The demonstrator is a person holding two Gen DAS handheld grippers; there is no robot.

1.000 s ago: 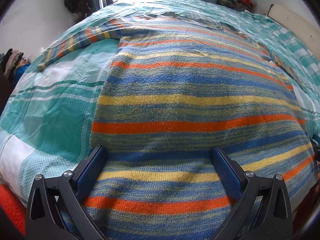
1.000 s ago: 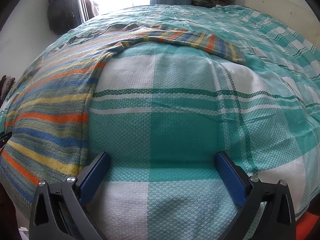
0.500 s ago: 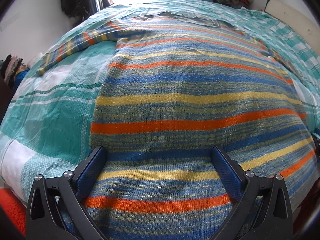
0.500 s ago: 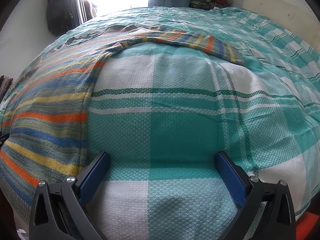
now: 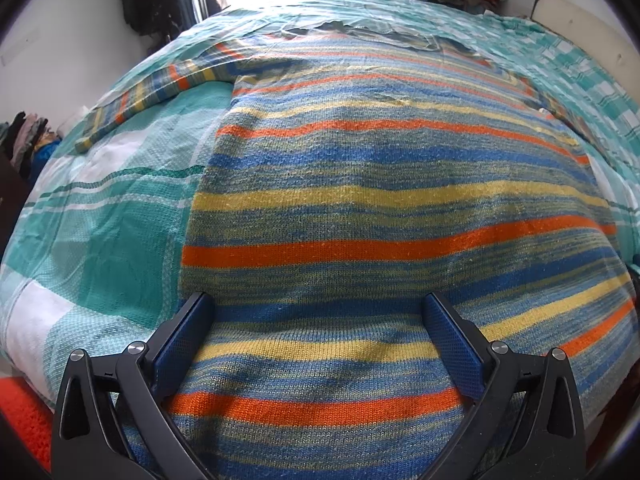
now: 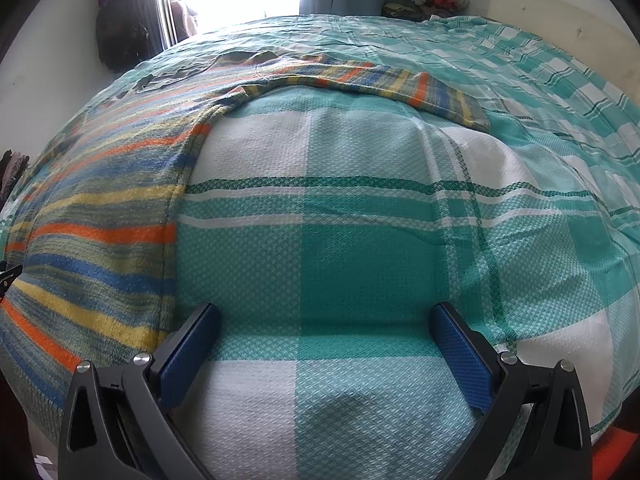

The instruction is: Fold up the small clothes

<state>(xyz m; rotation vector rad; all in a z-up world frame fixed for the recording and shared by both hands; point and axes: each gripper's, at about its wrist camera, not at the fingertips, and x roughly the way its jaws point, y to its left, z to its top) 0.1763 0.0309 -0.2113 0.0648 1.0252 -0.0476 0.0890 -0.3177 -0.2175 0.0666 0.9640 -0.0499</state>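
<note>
A striped sweater [image 5: 392, 208] lies flat on the bed's green-and-white checked blanket [image 6: 360, 248], sleeves spread out to left & right at the far end. The left gripper [image 5: 318, 336] hovers over the sweater's near hem w/ jaws spread wide, gripping nothing. The right gripper [image 6: 326, 344], also released, is over bare blanket just right of the sweater's side edge.

Little changed. Left gripper [image 5: 318, 334] drawn slightly back and leftward over the striped sweater [image 5: 392, 216], so a wider strip of the teal checked bedspread [image 5: 100, 240] now shows beside the sweater's left edge. Right gripper [image 6: 326, 338] shifted a touch away from the sweater [image 6: 100, 232]; its far sleeve [image 6: 400, 84] now sits a little lower in view.
</note>
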